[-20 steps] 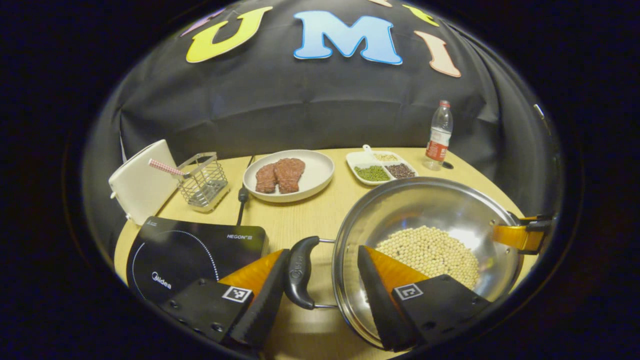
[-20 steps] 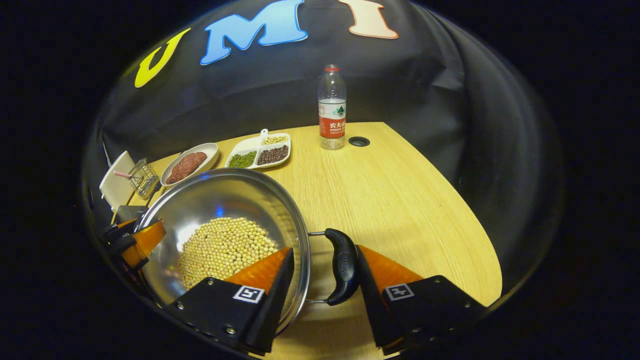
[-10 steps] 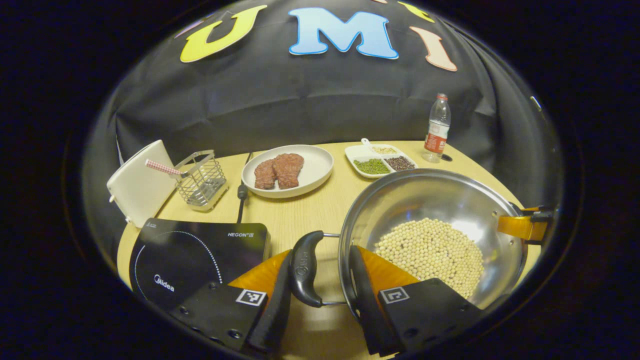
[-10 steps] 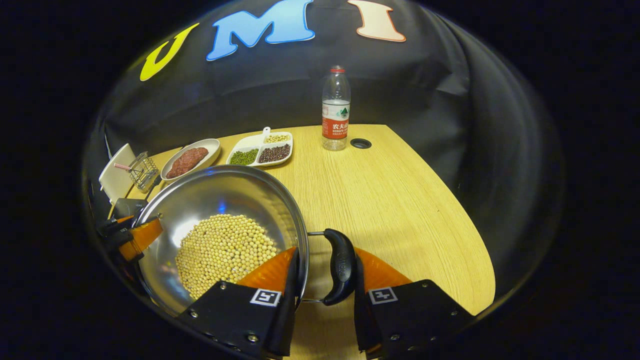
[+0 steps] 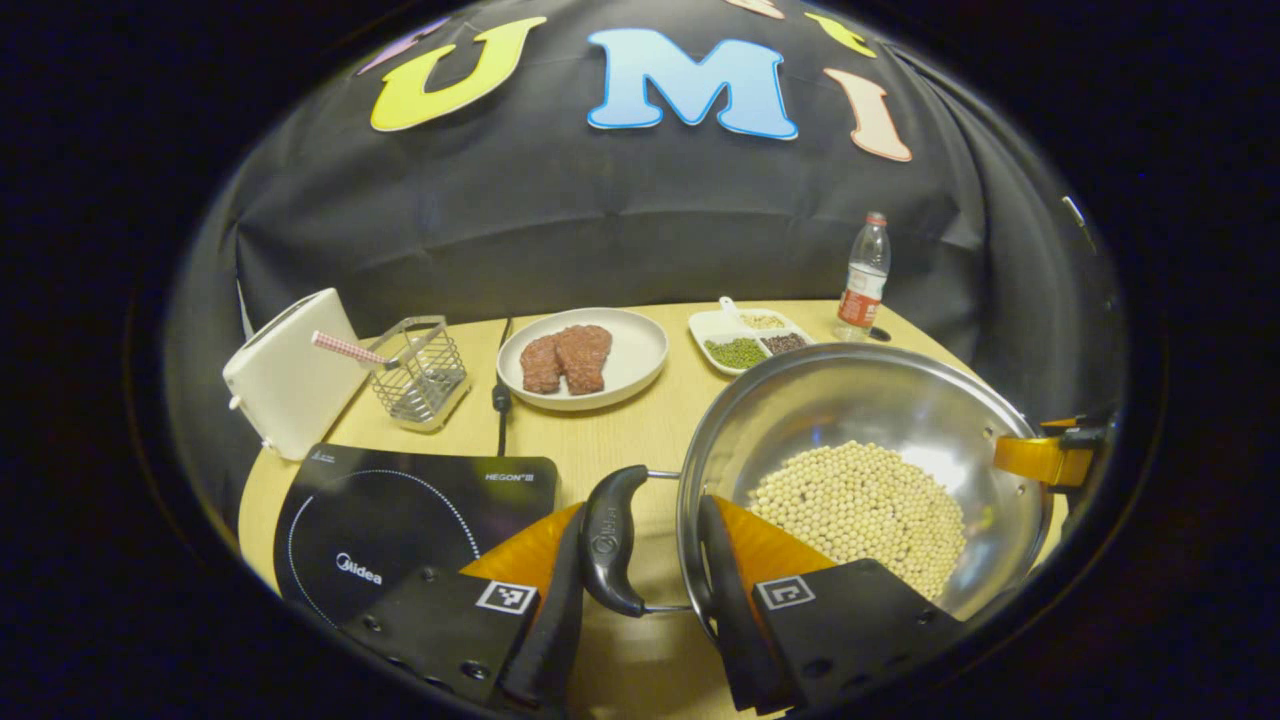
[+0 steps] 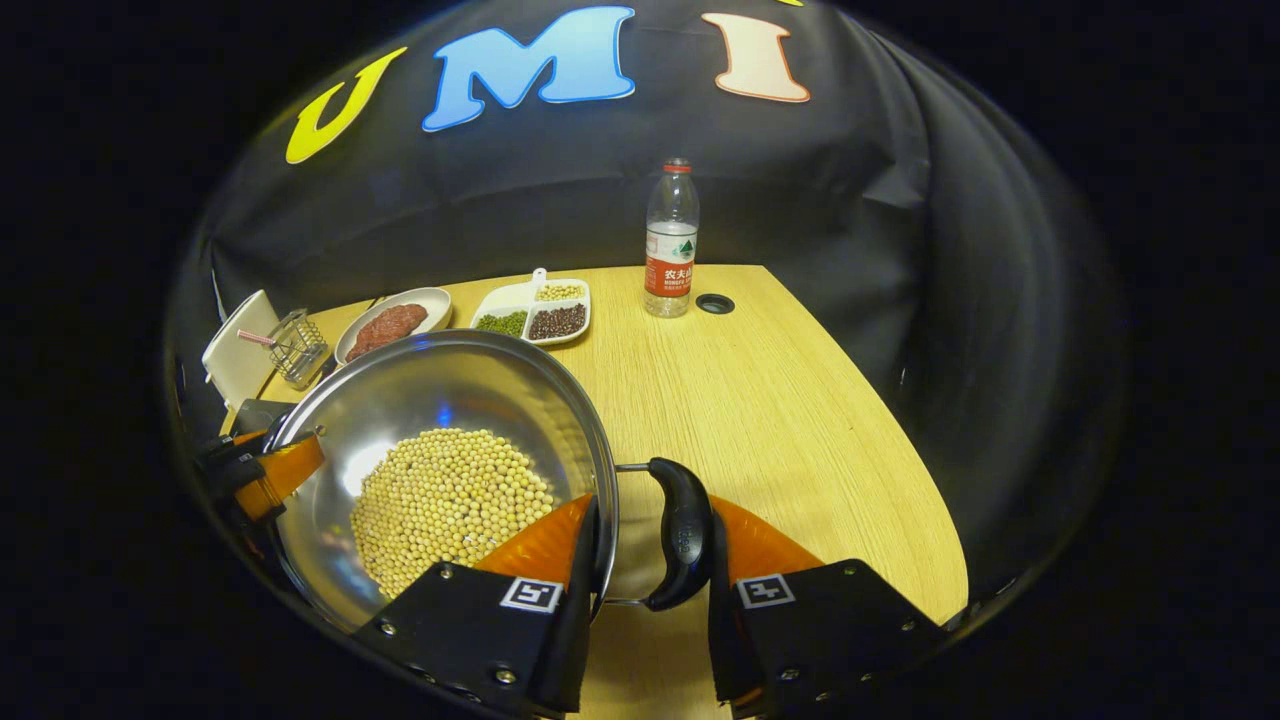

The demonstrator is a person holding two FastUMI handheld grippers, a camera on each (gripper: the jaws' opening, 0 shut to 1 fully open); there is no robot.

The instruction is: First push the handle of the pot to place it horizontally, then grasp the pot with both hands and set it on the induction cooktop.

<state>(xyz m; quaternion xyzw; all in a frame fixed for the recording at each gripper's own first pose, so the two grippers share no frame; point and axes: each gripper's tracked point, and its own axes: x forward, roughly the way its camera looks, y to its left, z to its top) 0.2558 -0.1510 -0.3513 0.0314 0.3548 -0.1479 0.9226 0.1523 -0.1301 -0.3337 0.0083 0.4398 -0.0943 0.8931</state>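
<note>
**Pot gripped at both side handles, beside the cooktop**

Left gripper view: The left gripper [image 5: 640, 600] is narrowed around the pot's near handle [image 5: 608, 540]. One finger presses the handle's outer face; the other lies inside the pot [image 5: 860, 400], against its wall. The pot is steel and holds pale beans [image 5: 860, 505]. It sits right of the cooktop [image 5: 390, 510], not on it, with bare table [image 5: 600, 440] between. The right gripper [image 5: 1045, 455] shows at the pot's far rim. Behind stand a white box [image 5: 290, 375], a wire basket [image 5: 420, 370], a plate [image 5: 630, 355] with meat [image 5: 565, 357], a divided dish [image 5: 745, 335] and a bottle [image 5: 863, 277].

Right gripper view: The right gripper [image 6: 650, 590] is likewise narrowed on the opposite handle [image 6: 685, 530], one finger on its outer side, the other inside the pot [image 6: 450, 380] wall. The left gripper [image 6: 265, 470] shows at the far rim. Whether the pot's base touches the table [image 6: 780, 420] cannot be told. The bottle [image 6: 671, 240] stands upright near the far edge, beside a round hole [image 6: 714, 303].
</note>
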